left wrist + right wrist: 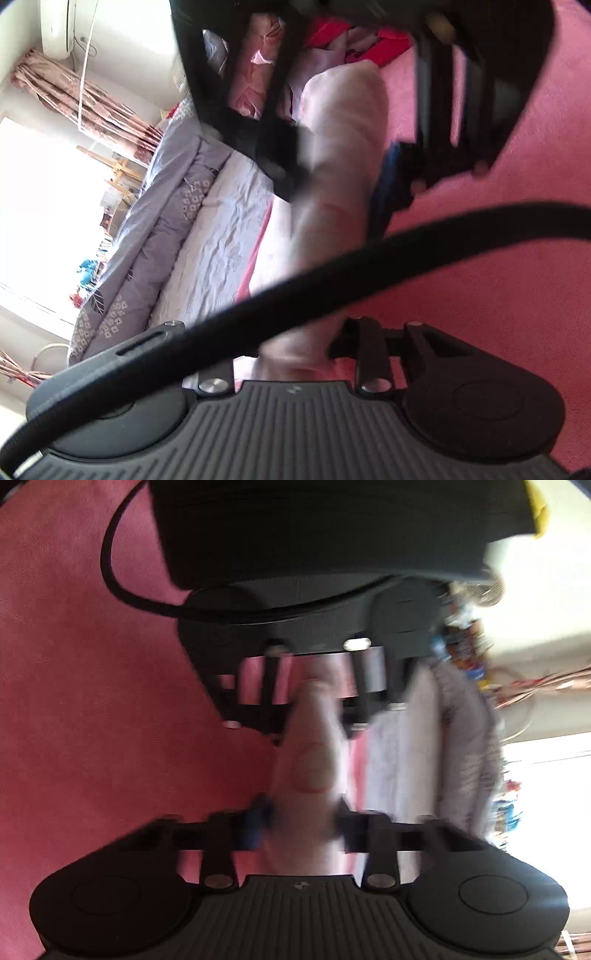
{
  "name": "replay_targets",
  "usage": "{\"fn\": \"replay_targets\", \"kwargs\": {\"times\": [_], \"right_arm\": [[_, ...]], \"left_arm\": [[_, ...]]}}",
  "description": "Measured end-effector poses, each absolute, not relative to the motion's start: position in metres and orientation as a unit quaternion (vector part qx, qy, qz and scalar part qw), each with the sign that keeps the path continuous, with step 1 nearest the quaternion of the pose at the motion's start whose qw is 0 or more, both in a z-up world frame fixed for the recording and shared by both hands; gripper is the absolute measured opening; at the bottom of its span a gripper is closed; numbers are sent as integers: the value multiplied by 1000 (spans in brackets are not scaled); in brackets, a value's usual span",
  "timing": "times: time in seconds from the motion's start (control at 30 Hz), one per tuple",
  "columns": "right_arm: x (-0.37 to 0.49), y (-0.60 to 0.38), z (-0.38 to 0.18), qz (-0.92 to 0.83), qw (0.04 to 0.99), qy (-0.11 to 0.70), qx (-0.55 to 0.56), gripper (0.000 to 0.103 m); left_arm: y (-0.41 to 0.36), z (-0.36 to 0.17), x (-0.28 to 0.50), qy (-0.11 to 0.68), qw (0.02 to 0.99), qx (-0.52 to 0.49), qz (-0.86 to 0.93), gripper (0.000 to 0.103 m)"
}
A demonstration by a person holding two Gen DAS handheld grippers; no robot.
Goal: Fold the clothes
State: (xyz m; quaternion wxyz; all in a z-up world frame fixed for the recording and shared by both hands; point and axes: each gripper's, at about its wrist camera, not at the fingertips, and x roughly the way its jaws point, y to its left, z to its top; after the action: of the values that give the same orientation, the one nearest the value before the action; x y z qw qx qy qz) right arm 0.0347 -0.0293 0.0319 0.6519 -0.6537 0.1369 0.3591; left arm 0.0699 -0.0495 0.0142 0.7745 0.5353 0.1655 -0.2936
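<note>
While both the left gripper (pixel 295 343) and right gripper (pixel 303 823) pinch the pale garment (pixel 332 166), a loose bite could let it slip.

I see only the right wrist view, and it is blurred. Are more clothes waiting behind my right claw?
Observer: Yes. In the left wrist view a pile of red and pink clothes lies on the bed beyond the right claw.
Operator: Is the pale cloth twisted between the claws?
Observer: No twist shows. The pale pink cloth runs as one long band from the left claw to the right one.
Operator: What is on the wall past the lilac quilt?
Observer: A white air conditioner hangs above the curtains.
</note>
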Motion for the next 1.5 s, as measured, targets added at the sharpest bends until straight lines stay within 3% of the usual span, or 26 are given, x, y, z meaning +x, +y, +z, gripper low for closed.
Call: {"fn": "replay_targets", "kwargs": {"times": [0.07,0.13,0.23,0.3,0.33,0.37,0.47,0.5,0.6,0.8,0.87,0.93,0.97,1.0,1.07,1.43,1.5], "right_arm": [[36,-29,26,360,650,151,-652,32],[39,-36,26,351,655,169,-648,32],[40,-47,26,339,655,196,-647,31],[40,-49,29,334,661,221,-634,31],[39,-49,32,334,669,226,-625,31],[38,-49,35,334,674,227,-619,31],[38,-47,45,343,684,222,-605,31],[38,-46,48,347,687,219,-601,31],[44,-52,49,353,682,222,-601,31],[31,-59,52,359,674,219,-607,31],[30,-62,52,360,677,219,-603,31],[29,-65,53,362,681,221,-597,31],[28,-65,52,363,681,222,-597,31],[26,-66,52,364,679,221,-598,31],[23,-71,52,365,676,219,-601,31],[13,-104,57,361,685,222,-592,31],[13,-110,59,354,692,228,-587,31]], "left_arm": [[-43,13,75,185,776,525,-298,37],[-32,12,83,214,781,512,-287,30],[-7,10,105,278,799,477,-238,0],[11,14,109,289,807,468,-216,0],[20,18,107,289,810,465,-212,3],[24,25,98,272,811,470,-218,13],[21,45,62,189,803,497,-270,58],[13,45,51,153,793,516,-284,67],[-15,38,21,72,755,568,-318,67],[-42,37,35,100,733,550,-389,68],[-41,44,39,118,736,529,-406,96],[-47,40,40,108,741,531,-396,101],[-57,34,45,110,743,538,-382,94],[-67,28,49,111,745,545,-369,67],[-82,20,63,136,751,539,-357,30],[-80,10,95,211,759,526,-321,28],[-75,5,102,228,757,530,-307,17]]}}
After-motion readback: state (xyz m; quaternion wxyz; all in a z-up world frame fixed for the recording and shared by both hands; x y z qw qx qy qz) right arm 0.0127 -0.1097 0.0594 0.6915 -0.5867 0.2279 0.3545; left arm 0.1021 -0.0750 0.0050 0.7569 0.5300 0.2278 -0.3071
